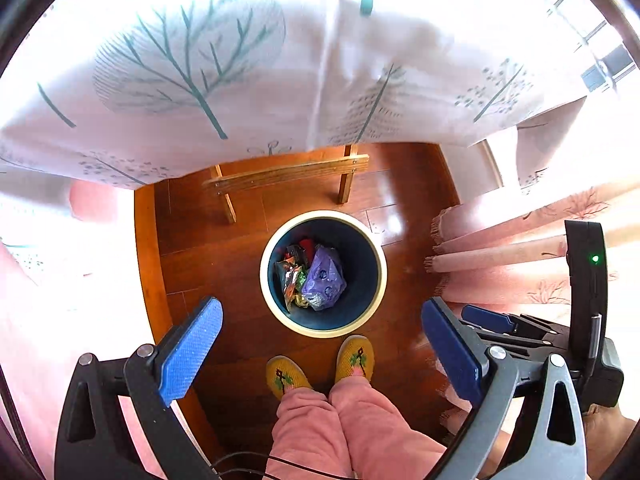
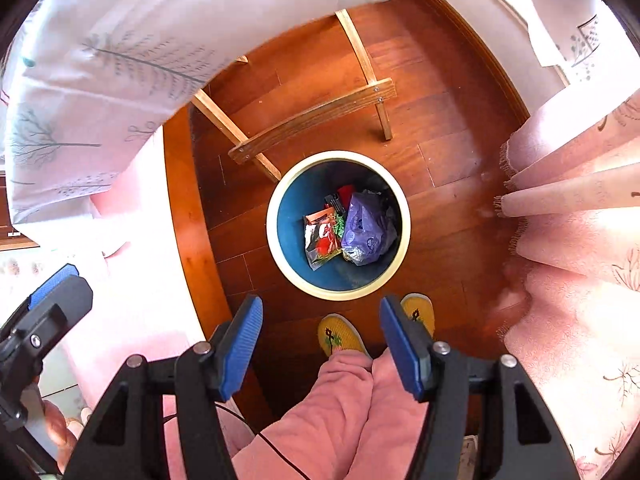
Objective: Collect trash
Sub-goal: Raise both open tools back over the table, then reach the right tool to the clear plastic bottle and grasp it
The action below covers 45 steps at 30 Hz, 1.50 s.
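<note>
- A reddish wooden floor lies beneath a tree-printed tablecloth, with pink curtains at one side.
- The bin (cream rim, blue inside) stands on the floor just in front of the person's yellow slippers.
- Inside it lie a purple plastic bag and a red-orange snack wrapper, touching.
- The left gripper is spread wide, holding nothing.
- The right gripper is likewise released and bare.
</note>
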{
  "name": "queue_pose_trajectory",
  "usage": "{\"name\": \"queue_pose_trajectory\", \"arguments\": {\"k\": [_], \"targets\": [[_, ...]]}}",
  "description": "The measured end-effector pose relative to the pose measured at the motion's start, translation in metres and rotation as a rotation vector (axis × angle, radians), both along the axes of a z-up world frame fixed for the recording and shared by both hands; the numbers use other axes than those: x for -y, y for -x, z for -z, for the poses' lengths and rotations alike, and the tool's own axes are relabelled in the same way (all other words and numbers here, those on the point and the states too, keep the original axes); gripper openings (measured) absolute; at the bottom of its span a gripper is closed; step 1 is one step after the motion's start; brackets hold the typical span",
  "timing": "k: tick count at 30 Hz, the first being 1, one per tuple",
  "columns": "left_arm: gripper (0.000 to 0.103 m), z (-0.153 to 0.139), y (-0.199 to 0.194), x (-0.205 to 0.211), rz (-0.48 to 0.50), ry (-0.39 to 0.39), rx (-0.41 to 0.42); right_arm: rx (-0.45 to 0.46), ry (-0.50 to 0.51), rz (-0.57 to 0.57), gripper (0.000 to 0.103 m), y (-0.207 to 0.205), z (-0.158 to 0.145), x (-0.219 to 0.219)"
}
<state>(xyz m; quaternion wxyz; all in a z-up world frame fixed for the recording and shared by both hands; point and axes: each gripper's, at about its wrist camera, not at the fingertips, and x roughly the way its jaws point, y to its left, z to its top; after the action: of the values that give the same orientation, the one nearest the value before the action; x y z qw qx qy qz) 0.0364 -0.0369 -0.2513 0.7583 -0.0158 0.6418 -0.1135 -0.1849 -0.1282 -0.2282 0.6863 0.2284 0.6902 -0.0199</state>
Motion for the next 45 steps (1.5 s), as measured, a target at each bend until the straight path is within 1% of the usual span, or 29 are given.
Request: {"name": "queue_pose_trajectory", "arguments": {"k": [7,13,15,17,21,25,30,34,36,39,41,42,45], "targets": [[0.102,-0.094,0.014,-0.012,0.051,0.037,0.099,0.082,0.029,0.007,0.061,0.013,-0.084,-0.005],[0.102,-0.169,0.015,-0.032,0.079,0.088,0.207,0.186,0.073,0.023,0.061,0.014,-0.155,-0.01],[0.102,-0.192,0.012,-0.042,0.079,0.095,0.25,0.238,0.103,0.018,0.061,0.011,-0.178,-0.014],[0.102,-0.21,0.007,-0.049,0.072,0.086,0.293,0.289,0.132,0.011,0.061,0.004,-0.199,-0.018],[0.102,-0.244,-0.003,-0.066,0.044,0.092,0.365,0.368,0.169,0.003,0.061,-0.011,-0.235,-0.026],[0.102,-0.265,-0.013,-0.083,0.025,0.069,0.42,0.431,0.212,-0.041,0.061,-0.032,-0.263,-0.035],[0.102,-0.286,-0.037,-0.096,-0.002,0.039,0.484,0.489,0.235,-0.077,0.061,-0.065,-0.291,-0.043],[0.102,-0.302,-0.063,-0.1,-0.023,0.02,0.521,0.524,0.266,-0.12,0.061,-0.099,-0.309,-0.045],[0.102,-0.31,-0.077,-0.098,-0.03,0.011,0.533,0.535,0.279,-0.145,0.061,-0.124,-0.315,-0.043],[0.102,-0.313,-0.104,-0.091,-0.041,-0.013,0.537,0.53,0.304,-0.181,0.062,-0.168,-0.316,-0.04],[0.102,-0.309,-0.127,-0.084,-0.048,-0.026,0.533,0.528,0.314,-0.209,0.064,-0.203,-0.311,-0.04],[0.102,-0.305,-0.14,-0.08,-0.051,-0.036,0.527,0.521,0.321,-0.225,0.066,-0.221,-0.306,-0.041],[0.102,-0.285,-0.184,-0.065,-0.058,-0.069,0.482,0.481,0.356,-0.276,0.067,-0.275,-0.285,-0.043]]}}
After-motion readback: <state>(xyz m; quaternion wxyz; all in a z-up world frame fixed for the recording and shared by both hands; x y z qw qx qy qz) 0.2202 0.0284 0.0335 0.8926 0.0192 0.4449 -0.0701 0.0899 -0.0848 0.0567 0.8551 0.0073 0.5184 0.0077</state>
